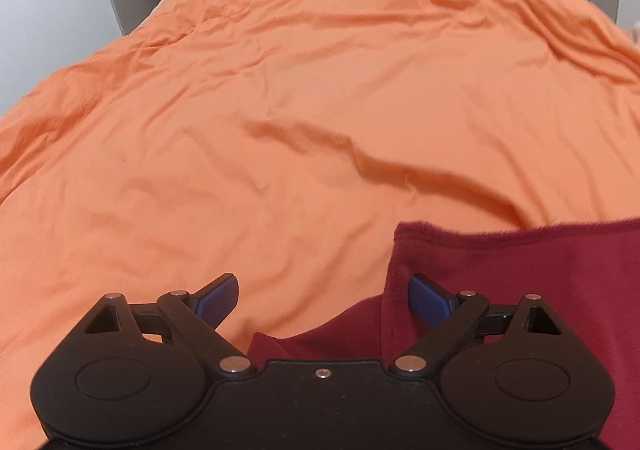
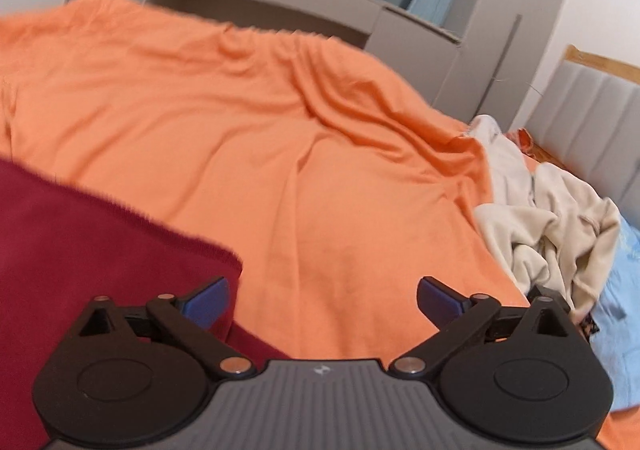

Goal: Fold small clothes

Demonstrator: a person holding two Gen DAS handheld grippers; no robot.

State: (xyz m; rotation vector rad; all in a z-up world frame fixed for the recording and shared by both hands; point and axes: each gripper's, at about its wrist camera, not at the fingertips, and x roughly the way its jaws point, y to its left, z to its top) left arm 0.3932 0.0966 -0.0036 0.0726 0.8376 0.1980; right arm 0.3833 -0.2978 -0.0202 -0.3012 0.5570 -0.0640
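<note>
Plainly both jaws gape — maroon garment (image 1: pixel 520 270) flat on orange sheet (image 1: pixel 280 109).

left hand-held gripper (image 1: pixel 323 300): black, blue pads | right hand-held gripper (image 2: pixel 323 300): grey ribbed

- A dark red garment (image 1: pixel 520 282) lies flat on the orange bedsheet (image 1: pixel 280 129), near its front edge.
- Its hemmed corner (image 1: pixel 400 230) looks neat.

Orange sheet (image 2: pixel 280 129) wide open ahead; cream clothes pile (image 2: pixel 552 209) blocks far right, maroon garment (image 1: pixel 520 282) nearby.
</note>
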